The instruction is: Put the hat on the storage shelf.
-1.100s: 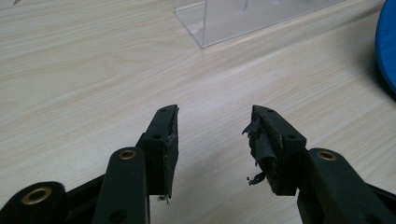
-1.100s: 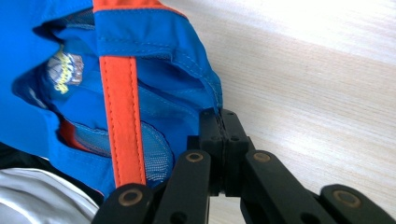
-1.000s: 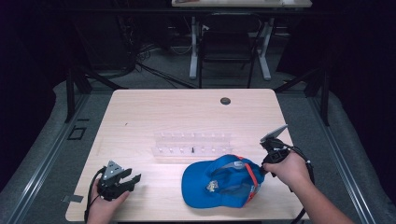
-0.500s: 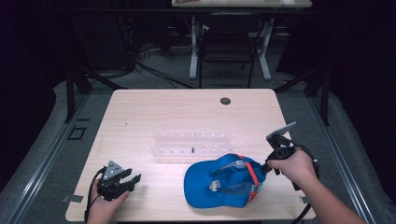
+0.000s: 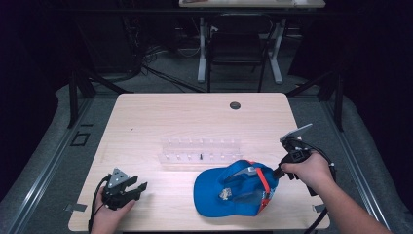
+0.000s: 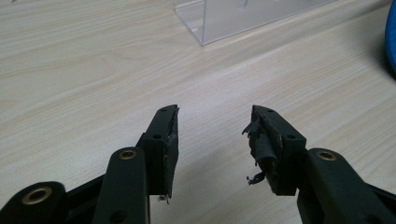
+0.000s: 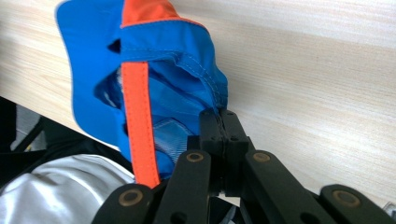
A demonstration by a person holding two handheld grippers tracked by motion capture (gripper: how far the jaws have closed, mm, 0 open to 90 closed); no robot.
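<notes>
The right gripper [image 5: 278,171] has its jaws clamped tight on the edge of the blue cap [image 5: 233,190], pinching a fold of fabric at the cap's right side, as the right gripper view shows with the two black jaws pressed together on blue cloth beside the orange strap [image 7: 137,121]. Compared with a second ago, the right hand [image 5: 308,170] has drifted a little to the right and toward the near edge of the table [image 5: 146,122], and the cap has shifted slightly with it, so the grip looks secure and the cap is being drawn along rather than slipping out. The cap lies upside down on the near right part of the table, its opening facing up, just in front of the clear acrylic rack [image 5: 199,150]. The left gripper [image 5: 139,187] rests at the near left, well apart from the cap, its jaws spread with nothing between them; it has not moved. My reading is that the cap is now in hand and ready to be lifted or repositioned, while the left gripper waits to assist.
</notes>
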